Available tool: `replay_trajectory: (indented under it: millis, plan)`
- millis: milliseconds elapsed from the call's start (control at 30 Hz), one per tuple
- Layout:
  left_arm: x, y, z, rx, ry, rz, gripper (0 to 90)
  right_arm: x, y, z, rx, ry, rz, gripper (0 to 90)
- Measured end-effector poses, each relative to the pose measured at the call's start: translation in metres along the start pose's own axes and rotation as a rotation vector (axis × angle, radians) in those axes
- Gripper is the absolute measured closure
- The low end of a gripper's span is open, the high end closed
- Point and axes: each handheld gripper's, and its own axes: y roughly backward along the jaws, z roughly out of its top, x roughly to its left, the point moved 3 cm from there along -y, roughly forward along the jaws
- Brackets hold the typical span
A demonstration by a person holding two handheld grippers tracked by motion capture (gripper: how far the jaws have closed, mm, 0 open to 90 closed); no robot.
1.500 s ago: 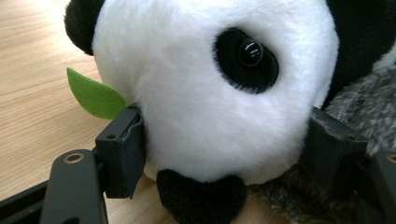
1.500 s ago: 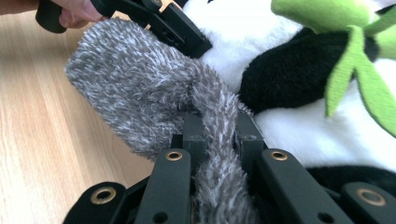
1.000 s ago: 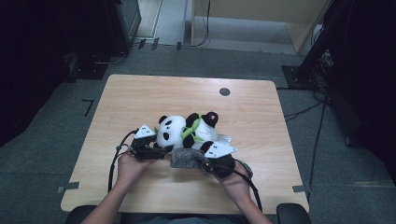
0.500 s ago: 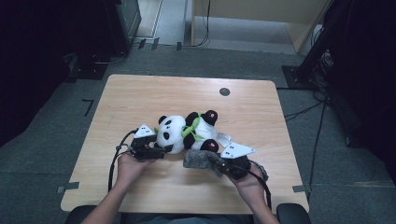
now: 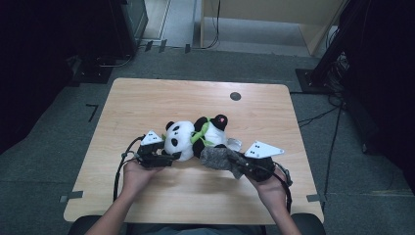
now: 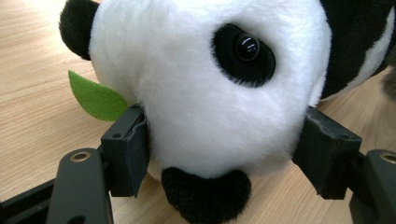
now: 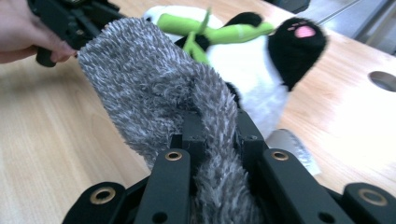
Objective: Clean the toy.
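Note:
A black-and-white panda plush (image 5: 195,137) with a green bamboo sprig lies on its back mid-table. My left gripper (image 5: 164,157) is at its head. In the left gripper view both pads press into the white head (image 6: 201,93) from either side, so my left gripper (image 6: 224,140) is shut on it, and a green felt leaf (image 6: 95,100) pokes out beside the left jaw. My right gripper (image 5: 241,164) holds a grey fuzzy cloth (image 5: 218,156) just right of the panda's body. In the right gripper view the grey cloth (image 7: 149,84) is pinched between the jaws of my right gripper (image 7: 217,135), with the panda (image 7: 252,79) behind it.
The wooden table (image 5: 147,103) has a round cable hole (image 5: 235,96) near its far edge. A small silvery piece (image 5: 234,144) lies by the panda's lower body. Dark equipment and cables stand on the floor around the table.
My right gripper has moved to the right and lifted slightly, taking the grey cloth with it. The left gripper and the panda's head have stayed put.

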Motion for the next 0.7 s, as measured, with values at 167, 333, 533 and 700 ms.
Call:
replay_trajectory:
  millis: [167,333,533,700]
  plan:
    - [0.000,0.000,0.000,-0.001,0.000,0.001,27.0,-0.015,0.007,0.001,-0.012,-0.037,-0.024,79.5]
    - [0.000,0.000,0.000,-0.001,0.001,0.002,26.9,-0.024,0.004,0.003,-0.012,-0.054,-0.027,79.6]
    - [0.000,0.000,0.000,0.000,-0.002,0.003,26.7,-0.042,-0.001,0.009,-0.009,-0.065,-0.045,79.6]
    - [-0.001,0.000,0.000,0.004,-0.016,0.012,26.2,-0.067,-0.009,0.017,-0.011,-0.101,-0.070,79.6]
